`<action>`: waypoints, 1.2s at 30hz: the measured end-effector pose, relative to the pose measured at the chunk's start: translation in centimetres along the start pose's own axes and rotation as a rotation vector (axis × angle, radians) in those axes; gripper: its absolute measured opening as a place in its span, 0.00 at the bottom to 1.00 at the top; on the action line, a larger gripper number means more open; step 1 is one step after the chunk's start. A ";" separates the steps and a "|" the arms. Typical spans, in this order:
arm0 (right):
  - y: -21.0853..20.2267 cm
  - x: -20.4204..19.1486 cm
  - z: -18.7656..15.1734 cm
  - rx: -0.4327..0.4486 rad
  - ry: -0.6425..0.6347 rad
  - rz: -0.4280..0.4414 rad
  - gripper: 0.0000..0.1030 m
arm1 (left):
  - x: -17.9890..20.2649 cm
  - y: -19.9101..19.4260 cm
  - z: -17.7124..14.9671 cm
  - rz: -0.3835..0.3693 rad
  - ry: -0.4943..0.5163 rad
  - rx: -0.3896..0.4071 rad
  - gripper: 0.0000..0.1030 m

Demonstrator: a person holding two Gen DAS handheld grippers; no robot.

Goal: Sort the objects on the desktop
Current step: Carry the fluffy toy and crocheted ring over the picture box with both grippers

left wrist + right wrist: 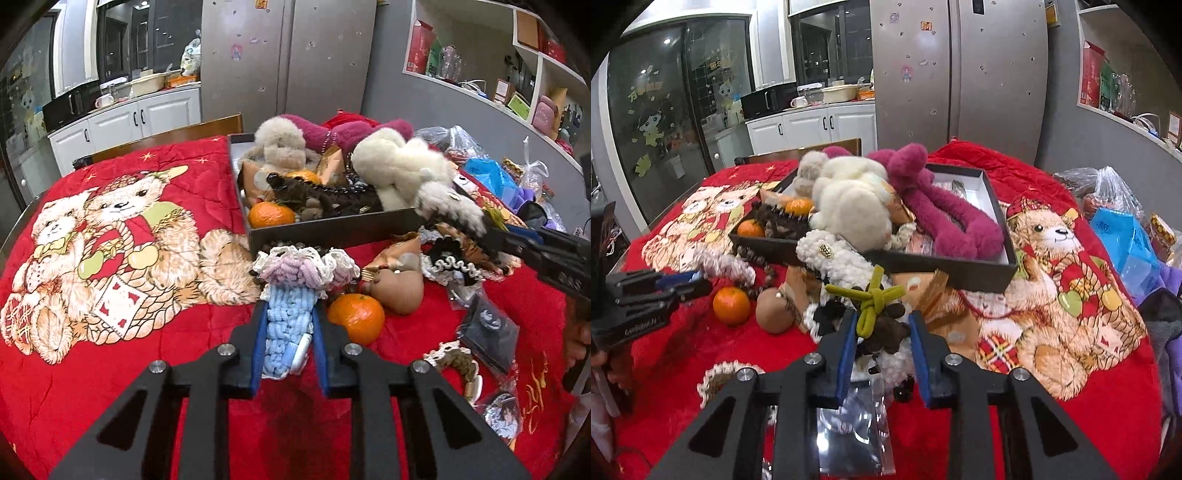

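The left gripper (290, 314) has its jaws narrowed on a pale blue crocheted band with a lilac and cream frilled end (291, 295), held above the red teddy-bear blanket covering the surface (110, 369). The right gripper (882, 332) has its jaws closed around an olive-green knotted cord on a dark brown fuzzy hair tie (877, 310), part of a heap just in front of the black shallow box (960, 269). That box holds fluffy cream, beige and magenta plush pieces and tangerines. A loose round orange tangerine (356, 317) lies on the blanket beside the blue band.
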State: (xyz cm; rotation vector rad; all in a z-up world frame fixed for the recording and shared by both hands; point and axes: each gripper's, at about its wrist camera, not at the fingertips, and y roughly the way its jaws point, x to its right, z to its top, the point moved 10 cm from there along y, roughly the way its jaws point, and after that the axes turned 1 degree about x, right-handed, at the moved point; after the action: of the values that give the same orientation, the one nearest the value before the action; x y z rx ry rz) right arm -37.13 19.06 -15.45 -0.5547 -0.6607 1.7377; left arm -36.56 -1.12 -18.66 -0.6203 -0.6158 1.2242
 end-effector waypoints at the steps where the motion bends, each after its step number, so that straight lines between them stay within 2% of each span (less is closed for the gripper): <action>1: 0.1 0.1 0.4 0.002 0.009 -0.002 0.27 | 0.1 -0.2 0.2 -0.006 -0.004 0.010 0.22; 9: 1.3 1.3 2.3 0.016 0.041 -0.021 0.27 | 0.2 -1.6 1.8 -0.016 -0.023 0.052 0.22; 25: -0.5 0.6 6.0 0.072 0.017 -0.023 0.27 | 0.3 -3.2 5.1 -0.023 -0.044 0.079 0.23; 28: -0.8 0.4 6.7 0.081 0.024 -0.009 0.27 | 0.5 -3.2 4.8 -0.039 -0.061 0.032 0.23; 31: -1.3 0.2 7.2 0.091 0.022 -0.001 0.27 | 0.4 -3.0 1.5 -0.054 -0.078 -0.092 0.23; 34: -2.1 -0.3 7.1 0.100 0.011 0.013 0.27 | -1.1 -2.6 -1.3 -0.041 -0.133 -0.157 0.23; 36: -2.5 -0.4 7.1 0.110 0.015 0.022 0.27 | -1.7 -3.0 -2.5 -0.063 -0.184 -0.173 0.23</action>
State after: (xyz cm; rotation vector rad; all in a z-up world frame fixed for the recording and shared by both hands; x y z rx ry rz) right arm -39.97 18.10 -8.55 -0.4999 -0.5471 1.7771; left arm -33.19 -3.70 -18.35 -0.6316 -0.8962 1.1848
